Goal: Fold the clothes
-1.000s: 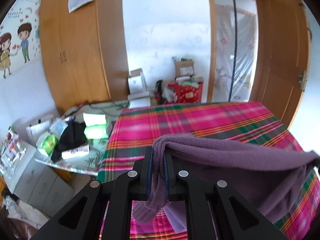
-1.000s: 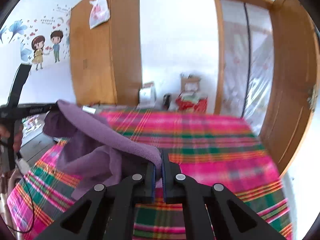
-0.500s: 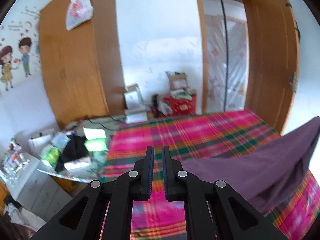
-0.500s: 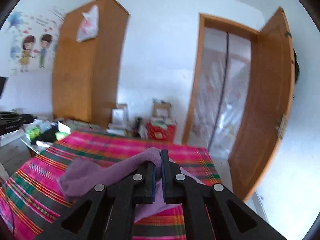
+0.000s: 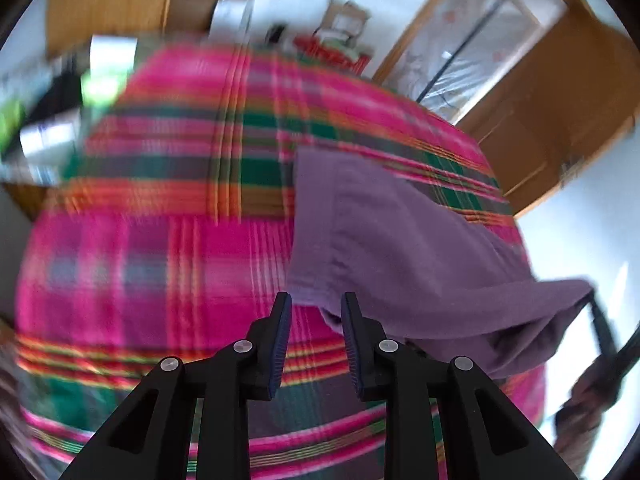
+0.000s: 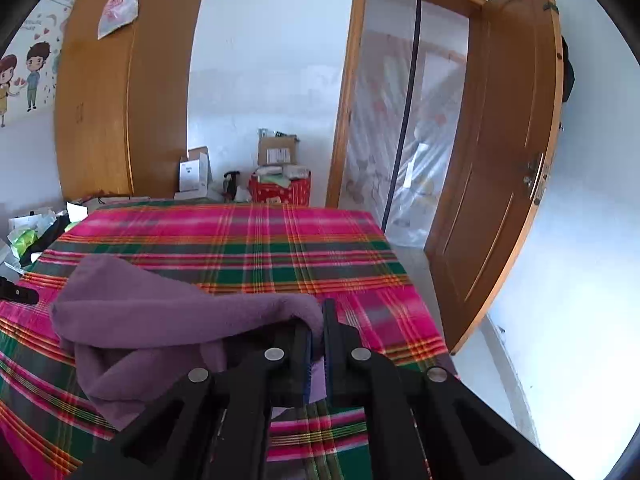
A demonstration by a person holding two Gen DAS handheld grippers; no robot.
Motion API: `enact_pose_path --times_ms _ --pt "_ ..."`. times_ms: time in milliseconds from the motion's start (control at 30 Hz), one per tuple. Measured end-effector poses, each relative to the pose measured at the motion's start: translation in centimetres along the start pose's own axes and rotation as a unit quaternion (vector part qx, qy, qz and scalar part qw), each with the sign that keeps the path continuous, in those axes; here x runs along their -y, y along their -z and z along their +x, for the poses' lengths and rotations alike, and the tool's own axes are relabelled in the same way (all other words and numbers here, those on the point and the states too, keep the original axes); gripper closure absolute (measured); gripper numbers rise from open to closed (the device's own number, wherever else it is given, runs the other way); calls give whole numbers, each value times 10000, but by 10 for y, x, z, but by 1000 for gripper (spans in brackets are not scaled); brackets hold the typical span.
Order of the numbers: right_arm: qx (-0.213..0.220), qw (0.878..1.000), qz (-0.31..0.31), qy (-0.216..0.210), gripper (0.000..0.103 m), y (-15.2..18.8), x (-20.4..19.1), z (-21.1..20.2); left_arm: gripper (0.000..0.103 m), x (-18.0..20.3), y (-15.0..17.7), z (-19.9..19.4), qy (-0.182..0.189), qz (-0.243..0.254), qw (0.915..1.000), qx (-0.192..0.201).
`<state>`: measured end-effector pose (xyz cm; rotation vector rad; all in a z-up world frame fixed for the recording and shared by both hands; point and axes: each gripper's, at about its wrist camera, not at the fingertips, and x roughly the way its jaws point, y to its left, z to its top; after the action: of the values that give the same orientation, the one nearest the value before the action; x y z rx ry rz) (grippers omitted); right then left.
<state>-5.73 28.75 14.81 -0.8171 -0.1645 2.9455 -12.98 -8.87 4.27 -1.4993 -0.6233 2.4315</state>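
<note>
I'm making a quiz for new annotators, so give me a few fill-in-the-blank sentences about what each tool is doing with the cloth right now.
1. The right tool is shut on the ____ cloth.
2. The left tool is ____, gripping nothing.
3. The cloth lies partly on a ____-patterned bedspread.
4. Behind the bed, the wooden door stands ____.

Missing words: purple; open; plaid; open

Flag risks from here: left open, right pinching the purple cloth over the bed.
1. The purple garment hangs from the right gripper alone; a thin pinch at the edge could slip.
2. The left gripper is open near a loose corner, and the left view is motion-blurred, so a regrasp may miss or catch the plaid bedsheet too.
</note>
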Motion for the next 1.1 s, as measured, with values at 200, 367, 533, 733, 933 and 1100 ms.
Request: enact_pose_path --times_ms 200,367,533,733,933,1100 --pt "-143 9999 42 -22 98 9 3 11 55 -28 -2 17 782 -1089 9908 -207" --pt "-250 9996 84 -33 98 14 5 18 53 -34 1 34 921 -1508 9831 -471" --pt "-342 9993 133 -36 98 17 7 23 53 -38 -4 38 1037 -1988 9739 -338" --pt "-400 9991 142 -30 98 18 9 26 56 -35 -4 37 1044 -2216 9689 -340" --pt "-269 9996 127 28 98 11 7 18 78 -29 -4 38 1072 -2308 9665 -347" --pt "-48 10000 -1 39 98 3 9 2 93 -26 -4 12 1203 -2385 9636 85"
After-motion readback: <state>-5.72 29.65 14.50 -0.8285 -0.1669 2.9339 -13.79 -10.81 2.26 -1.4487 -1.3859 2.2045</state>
